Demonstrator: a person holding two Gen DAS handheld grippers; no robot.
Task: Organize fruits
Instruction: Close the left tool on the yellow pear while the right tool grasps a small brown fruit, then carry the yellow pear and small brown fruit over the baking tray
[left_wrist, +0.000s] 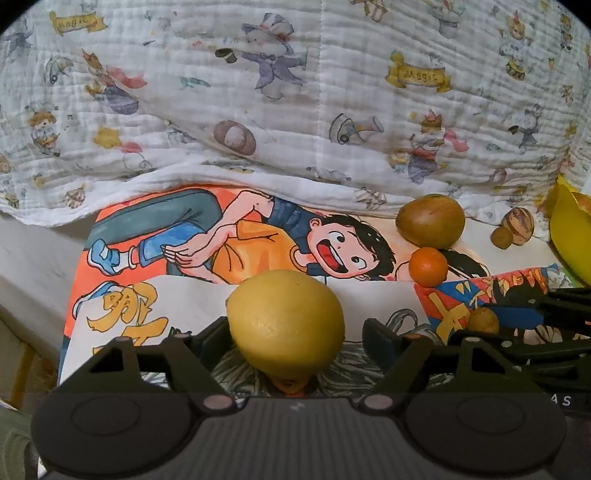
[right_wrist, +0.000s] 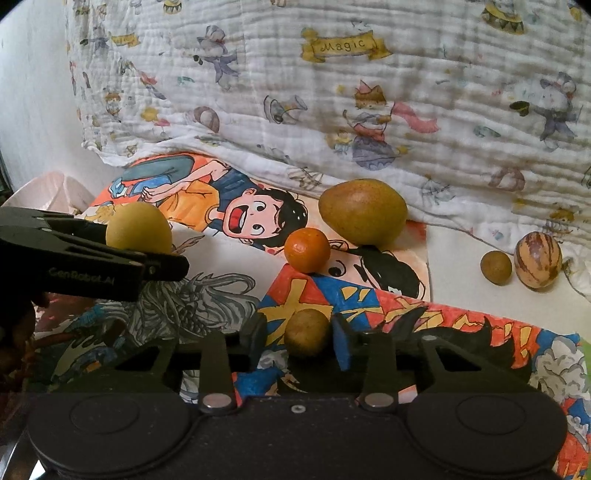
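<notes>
My left gripper (left_wrist: 291, 332) has its fingers around a big yellow lemon (left_wrist: 285, 320); it also shows at the left of the right wrist view (right_wrist: 138, 228). Whether the pads press on it I cannot tell. My right gripper (right_wrist: 301, 338) has its fingers around a small brown round fruit (right_wrist: 306, 332), seen too in the left wrist view (left_wrist: 483, 320). A small orange (right_wrist: 306, 249), a large brownish-green pear (right_wrist: 362, 211), a small brown fruit (right_wrist: 495, 266) and a striped fruit (right_wrist: 537, 262) lie beyond on the table.
Colourful cartoon drawings (right_wrist: 229, 206) cover the white table. A printed white cloth (right_wrist: 332, 92) hangs behind it. A pale pink bowl (right_wrist: 48, 192) stands at the far left. A yellow container (left_wrist: 570, 236) sits at the right edge of the left wrist view.
</notes>
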